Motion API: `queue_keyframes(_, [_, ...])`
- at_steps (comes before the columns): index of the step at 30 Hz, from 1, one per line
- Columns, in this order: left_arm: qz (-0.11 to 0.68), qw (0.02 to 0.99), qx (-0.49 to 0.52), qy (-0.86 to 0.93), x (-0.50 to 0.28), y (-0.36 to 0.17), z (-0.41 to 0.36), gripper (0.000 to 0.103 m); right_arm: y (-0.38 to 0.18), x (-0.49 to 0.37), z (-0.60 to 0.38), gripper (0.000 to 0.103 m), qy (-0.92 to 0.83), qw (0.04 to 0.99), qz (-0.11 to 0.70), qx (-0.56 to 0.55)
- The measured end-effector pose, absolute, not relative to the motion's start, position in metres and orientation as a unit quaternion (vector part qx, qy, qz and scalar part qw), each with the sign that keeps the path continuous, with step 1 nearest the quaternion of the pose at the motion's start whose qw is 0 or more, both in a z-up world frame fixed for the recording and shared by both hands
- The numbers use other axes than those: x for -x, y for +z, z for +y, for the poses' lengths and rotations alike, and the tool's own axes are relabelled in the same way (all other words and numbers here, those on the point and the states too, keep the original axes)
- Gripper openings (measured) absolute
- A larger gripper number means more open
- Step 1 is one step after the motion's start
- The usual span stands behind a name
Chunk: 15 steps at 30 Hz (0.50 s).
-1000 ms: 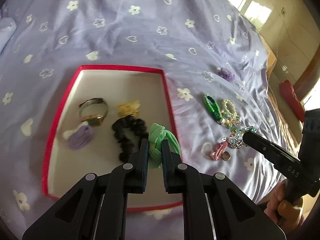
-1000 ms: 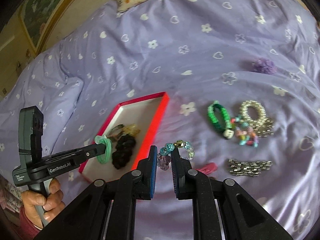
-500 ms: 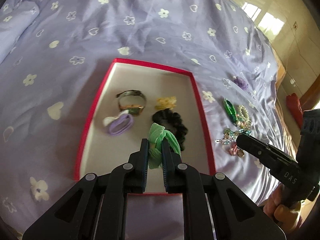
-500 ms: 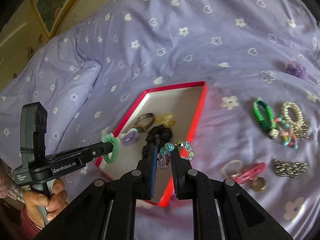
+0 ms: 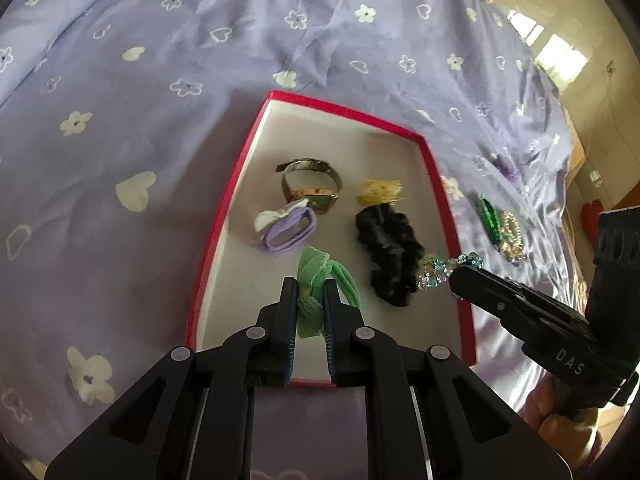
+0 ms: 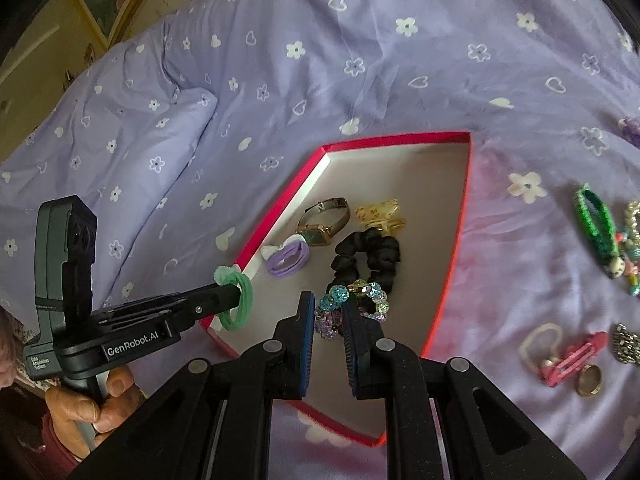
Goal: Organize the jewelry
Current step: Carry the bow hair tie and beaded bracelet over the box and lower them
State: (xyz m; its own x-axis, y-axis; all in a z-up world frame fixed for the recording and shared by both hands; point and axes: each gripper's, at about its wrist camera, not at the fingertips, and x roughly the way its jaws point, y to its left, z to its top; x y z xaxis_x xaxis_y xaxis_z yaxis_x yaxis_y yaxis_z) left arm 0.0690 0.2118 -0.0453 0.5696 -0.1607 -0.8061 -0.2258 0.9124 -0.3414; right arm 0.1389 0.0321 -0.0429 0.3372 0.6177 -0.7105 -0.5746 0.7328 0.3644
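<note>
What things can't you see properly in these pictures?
- Green hair tie: left wrist view, its lower end is pinched between the left gripper fingers.
- Crystal bead bracelet: right wrist view, the right gripper covers part of it.
- Purple thing on the bedspread: right wrist view, cut off at the edge.
- Watch face in the red box: too small to read.
</note>
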Motion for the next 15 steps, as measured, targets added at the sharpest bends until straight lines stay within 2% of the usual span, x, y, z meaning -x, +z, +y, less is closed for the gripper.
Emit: queue_keyframes(15, [0.497, 0.841, 0.210, 0.038, -0.089, -0.085, 0.227, 0.011, -0.077, -0.157, 0.055, 0.013, 0.363, 0.799, 0.479, -0.006])
